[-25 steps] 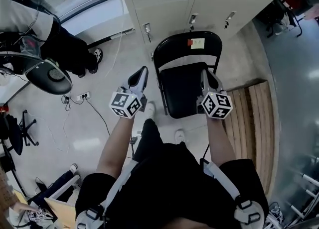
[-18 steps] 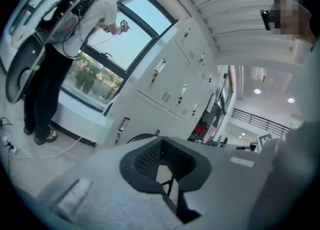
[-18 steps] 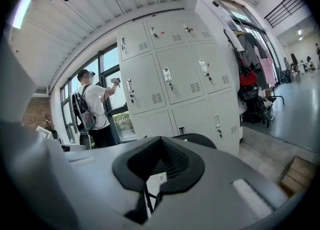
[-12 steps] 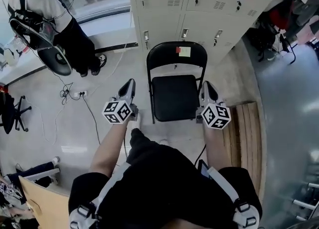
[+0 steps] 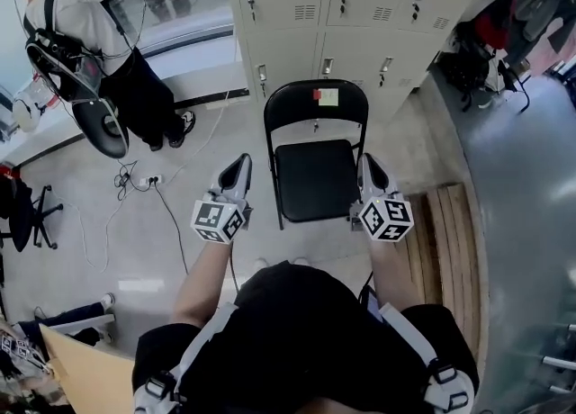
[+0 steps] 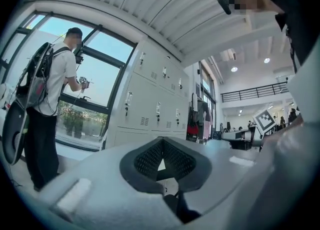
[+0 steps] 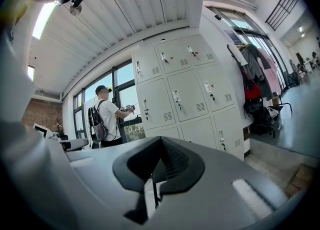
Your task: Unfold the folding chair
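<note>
The black folding chair (image 5: 316,156) stands unfolded and upright on the floor, seat flat, its curved backrest bearing a small label on the far side, close before the lockers.

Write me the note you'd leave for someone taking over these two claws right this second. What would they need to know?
Left claw: shut, empty, held to the left of the folding chair, apart from it.
Right claw: shut, empty, by the chair's right edge; whether it touches cannot be told from above.
Chair: stands open on the floor in front of the lockers, seat down and flat, back upright.
Done: the unfolding looks complete.
Left: probably nothing, except perhaps a check that it stands firm.
</note>
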The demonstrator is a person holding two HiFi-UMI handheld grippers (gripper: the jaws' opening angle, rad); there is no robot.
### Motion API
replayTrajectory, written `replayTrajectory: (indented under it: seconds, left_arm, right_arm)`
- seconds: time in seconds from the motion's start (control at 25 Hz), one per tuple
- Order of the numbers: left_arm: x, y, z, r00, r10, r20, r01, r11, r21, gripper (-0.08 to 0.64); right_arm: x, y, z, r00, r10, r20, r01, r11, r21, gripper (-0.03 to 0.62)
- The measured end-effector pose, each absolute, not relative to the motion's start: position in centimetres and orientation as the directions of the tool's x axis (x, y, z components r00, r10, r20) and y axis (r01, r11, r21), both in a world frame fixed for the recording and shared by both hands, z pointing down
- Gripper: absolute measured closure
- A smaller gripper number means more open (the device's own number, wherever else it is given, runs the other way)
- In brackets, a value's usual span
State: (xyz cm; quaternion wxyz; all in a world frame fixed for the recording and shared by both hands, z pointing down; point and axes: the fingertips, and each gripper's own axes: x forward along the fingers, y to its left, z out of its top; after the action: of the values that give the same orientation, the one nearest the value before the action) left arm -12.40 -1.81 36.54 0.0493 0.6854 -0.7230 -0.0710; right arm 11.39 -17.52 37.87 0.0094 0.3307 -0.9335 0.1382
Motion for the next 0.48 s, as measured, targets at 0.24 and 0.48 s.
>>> replayTrajectory:
  seconds: [0.24,0.48]
  left_arm:
    - [-14.9,1.3,35.4,-0.111,-0.992,-0.061,-0.979,0.098,0.181,0.558]
    - [-16.5,3.2,34.6,-0.122,-0.989,-0.083,-0.975,0.104,0.196,0.558]
  right_arm:
    - [9.4,-15.4,37.3,-0.799,-0.593,0.095,-0.598,0.771,-0.219,0.588]
    - [6.3,-13.3,36.5,-0.811,-0.579,0.079,-0.582,0.787,-0.204,0.588]
